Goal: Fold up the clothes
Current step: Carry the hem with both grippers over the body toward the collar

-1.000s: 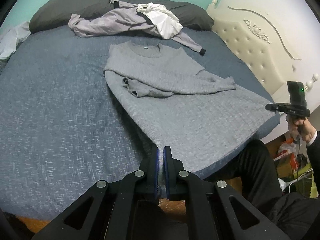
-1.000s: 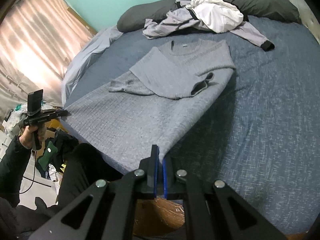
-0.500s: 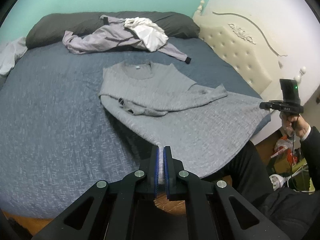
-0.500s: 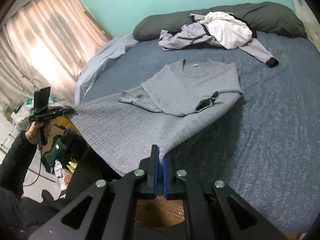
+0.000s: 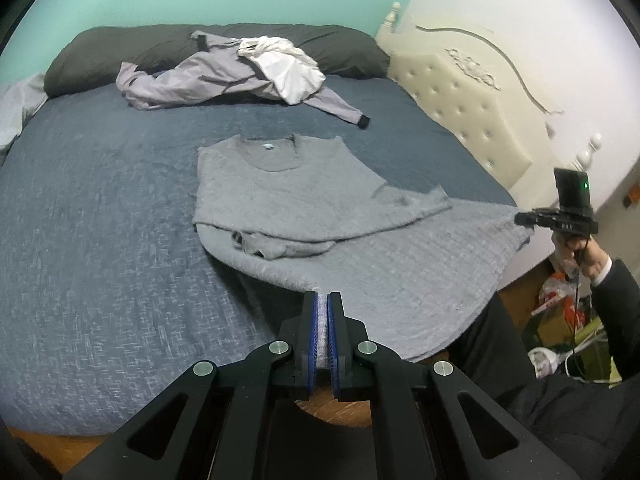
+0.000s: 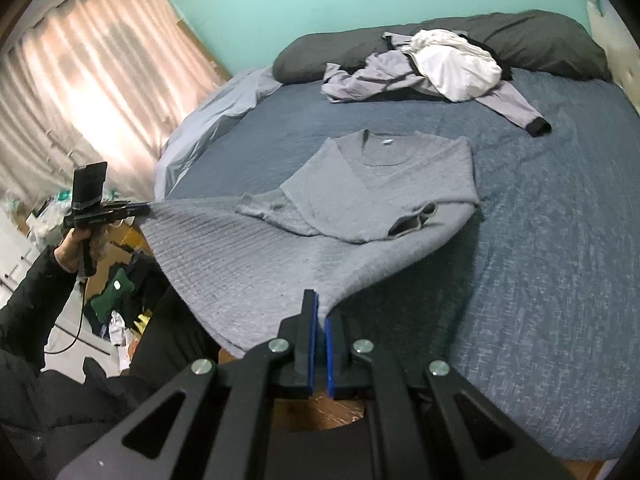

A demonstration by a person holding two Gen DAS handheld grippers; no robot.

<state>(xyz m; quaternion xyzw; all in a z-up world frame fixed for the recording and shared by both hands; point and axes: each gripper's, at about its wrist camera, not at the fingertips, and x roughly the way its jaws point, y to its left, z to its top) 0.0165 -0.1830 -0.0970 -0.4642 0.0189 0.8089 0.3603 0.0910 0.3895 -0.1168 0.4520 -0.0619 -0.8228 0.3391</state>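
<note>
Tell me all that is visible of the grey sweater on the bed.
The grey sweater is a knitted pullover with a round neck and a small label inside the collar. Its upper part lies flat on the dark blue bedspread, both sleeves folded across the chest. The hem is lifted off the bed: the left gripper and the right gripper are each shut on one bottom corner, stretching it between them.

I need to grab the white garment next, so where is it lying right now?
The white garment is at the far end of the bed, heaped on the lilac jacket against the dark pillow, beyond the grey sweater; it sits upper right in the right wrist view.
</note>
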